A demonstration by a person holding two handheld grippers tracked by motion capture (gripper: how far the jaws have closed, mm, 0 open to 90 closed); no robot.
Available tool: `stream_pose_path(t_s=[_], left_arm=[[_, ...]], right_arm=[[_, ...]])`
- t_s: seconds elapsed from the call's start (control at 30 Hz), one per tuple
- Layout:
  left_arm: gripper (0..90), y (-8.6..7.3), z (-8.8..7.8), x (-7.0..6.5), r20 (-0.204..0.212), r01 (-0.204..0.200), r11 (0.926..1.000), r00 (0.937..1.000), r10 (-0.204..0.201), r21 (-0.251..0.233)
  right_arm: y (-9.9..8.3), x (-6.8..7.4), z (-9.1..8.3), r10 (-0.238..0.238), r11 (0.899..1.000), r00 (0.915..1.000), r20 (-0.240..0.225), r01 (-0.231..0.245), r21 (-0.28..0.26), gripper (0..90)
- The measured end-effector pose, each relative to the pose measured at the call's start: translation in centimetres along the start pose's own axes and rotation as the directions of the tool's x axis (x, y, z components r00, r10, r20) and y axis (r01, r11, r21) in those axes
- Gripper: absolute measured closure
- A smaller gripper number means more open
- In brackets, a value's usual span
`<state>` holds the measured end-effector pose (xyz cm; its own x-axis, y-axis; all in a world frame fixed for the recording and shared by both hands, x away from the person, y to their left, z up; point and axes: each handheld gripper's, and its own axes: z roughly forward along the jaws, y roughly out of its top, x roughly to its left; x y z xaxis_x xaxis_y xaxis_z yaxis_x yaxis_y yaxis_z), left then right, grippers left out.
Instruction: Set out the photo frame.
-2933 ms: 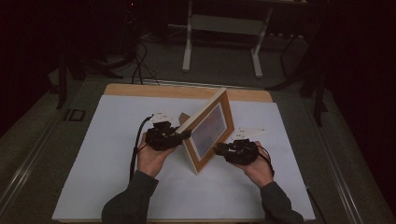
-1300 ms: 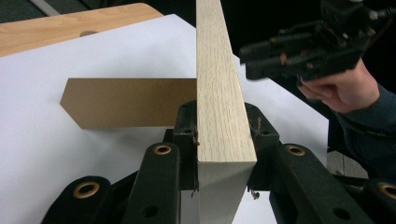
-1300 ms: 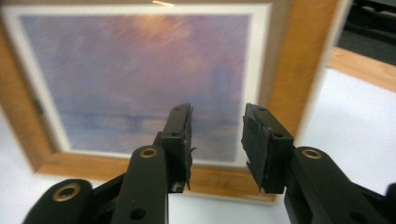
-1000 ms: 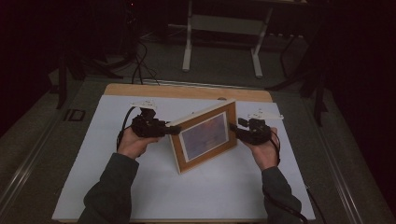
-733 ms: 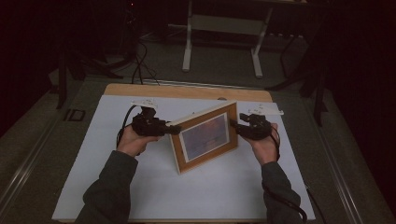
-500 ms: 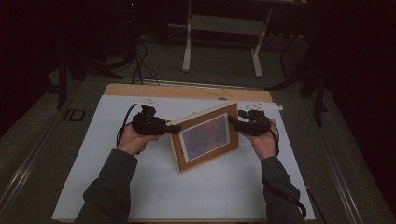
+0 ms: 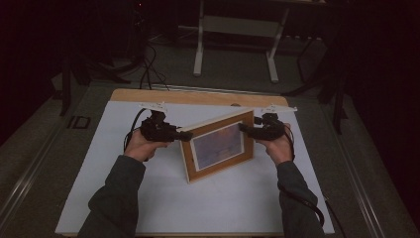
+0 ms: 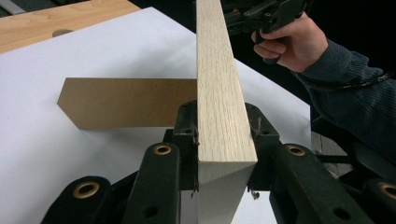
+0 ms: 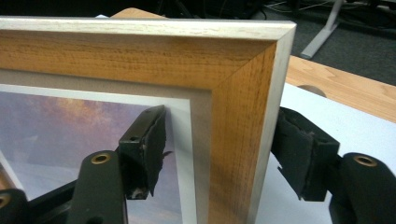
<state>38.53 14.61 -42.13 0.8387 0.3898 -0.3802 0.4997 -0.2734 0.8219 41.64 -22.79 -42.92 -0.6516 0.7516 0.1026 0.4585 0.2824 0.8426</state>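
1. The picture frame (image 7: pixel 218 146) stands on the desk (image 7: pixel 99 198), leaning on its back stand (image 8: pixel 121 102).
2. The left gripper (image 8: pixel 219 140) squeezes the frame's edge.
3. The right gripper (image 9: pixel 219 154) has just been opening; its pads sit beside the frame's corner without pressing.
4. If the left gripper lets go too, the frame may tip over.

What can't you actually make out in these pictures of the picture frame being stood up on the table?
- Picture frame: in the high view, the print behind the glass is too small and dim to read.
- Back stand: in the left gripper view, the frame's edge hides where it joins.
- Right gripper: in the right gripper view, the frame's corner stands between the pads; the far pad's face is hidden behind it.
- Left gripper: its lower body is cut off by the bottom edge.
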Motion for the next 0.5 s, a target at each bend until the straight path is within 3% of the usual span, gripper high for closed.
stream_pose_path(t_s=[0.43,0.5], left_arm=[[71.4,0.04,0.01,0.18,0.005,-0.013,0.9999,0.9999,0.013,0.001],[71.4,0.07,0.02,0.26,0.006,-0.012,0.9999,0.9999,0.012,0.0]], right_arm=[[0.53,-0.87,0.24,0.01,1.0,0.9969,-0.079,-0.009,0.012,35.7],[0.61,-0.92,0.68,0.002,1.0,0.9949,-0.101,0.001,0.031,31.5]])
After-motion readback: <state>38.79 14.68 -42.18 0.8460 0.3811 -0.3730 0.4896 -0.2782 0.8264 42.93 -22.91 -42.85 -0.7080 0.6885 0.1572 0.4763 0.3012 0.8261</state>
